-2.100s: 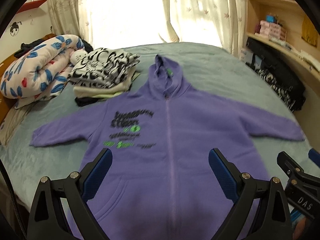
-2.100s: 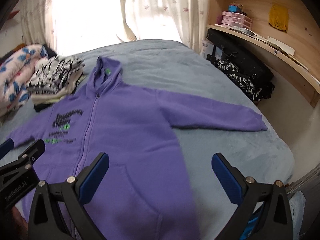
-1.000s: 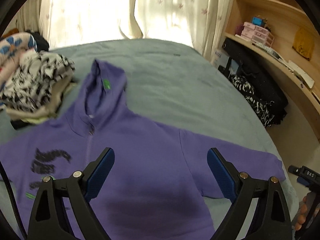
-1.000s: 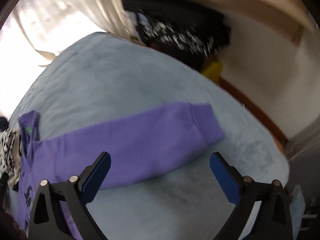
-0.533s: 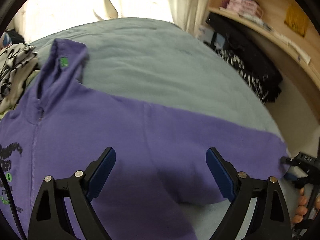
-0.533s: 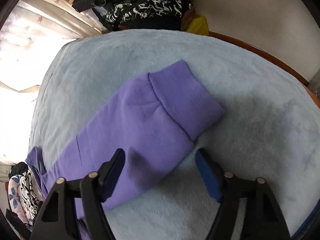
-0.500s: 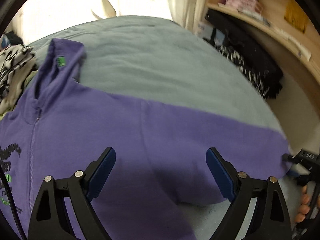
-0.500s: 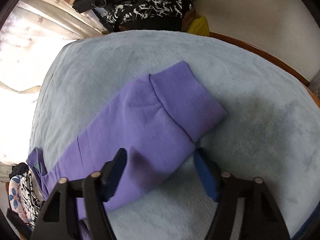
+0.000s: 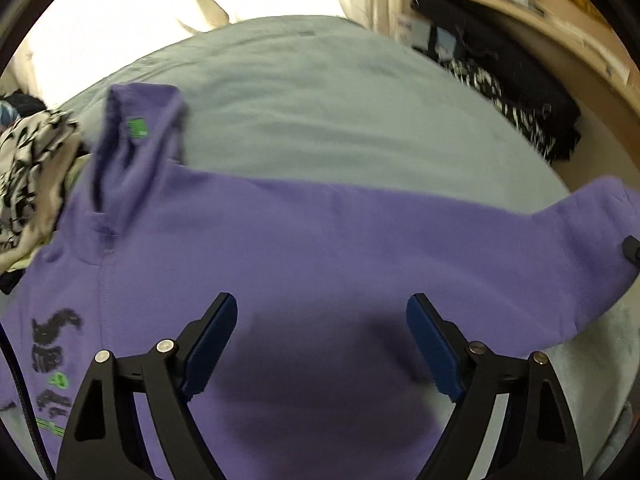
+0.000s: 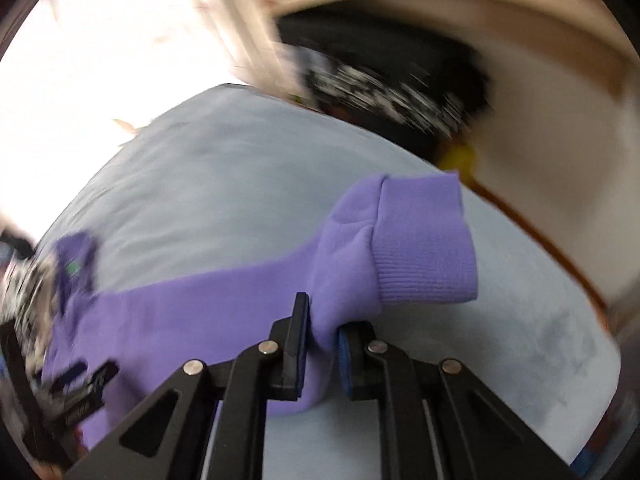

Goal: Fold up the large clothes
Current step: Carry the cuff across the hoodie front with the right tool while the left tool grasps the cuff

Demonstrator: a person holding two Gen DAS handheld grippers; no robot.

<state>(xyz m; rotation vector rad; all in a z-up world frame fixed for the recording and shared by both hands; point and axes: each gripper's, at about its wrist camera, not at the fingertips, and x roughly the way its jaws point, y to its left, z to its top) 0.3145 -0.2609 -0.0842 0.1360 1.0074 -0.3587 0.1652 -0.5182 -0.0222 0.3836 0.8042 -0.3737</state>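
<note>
A purple zip hoodie point(image 9: 312, 248) lies front up on the grey-blue bed point(image 9: 320, 92), hood point(image 9: 136, 136) toward the window. My left gripper point(image 9: 320, 340) is open and hovers over the hoodie's right shoulder area. My right gripper point(image 10: 323, 344) is shut on the hoodie's right sleeve point(image 10: 352, 264) just behind the ribbed cuff point(image 10: 424, 240) and holds it lifted off the bed. The raised sleeve end also shows in the left wrist view point(image 9: 592, 232), with the right gripper's tip at that view's right edge.
A stack of folded black-and-white clothes point(image 9: 28, 168) lies left of the hood. Dark and patterned clothes point(image 9: 520, 92) are piled beside the bed under a wooden shelf point(image 9: 520, 4). The bed's right edge point(image 10: 560, 272) runs close to the sleeve.
My right gripper has closed on the right sleeve near the cuff and lifted it off the bed. My left gripper has come lower over the shoulder, still open.
</note>
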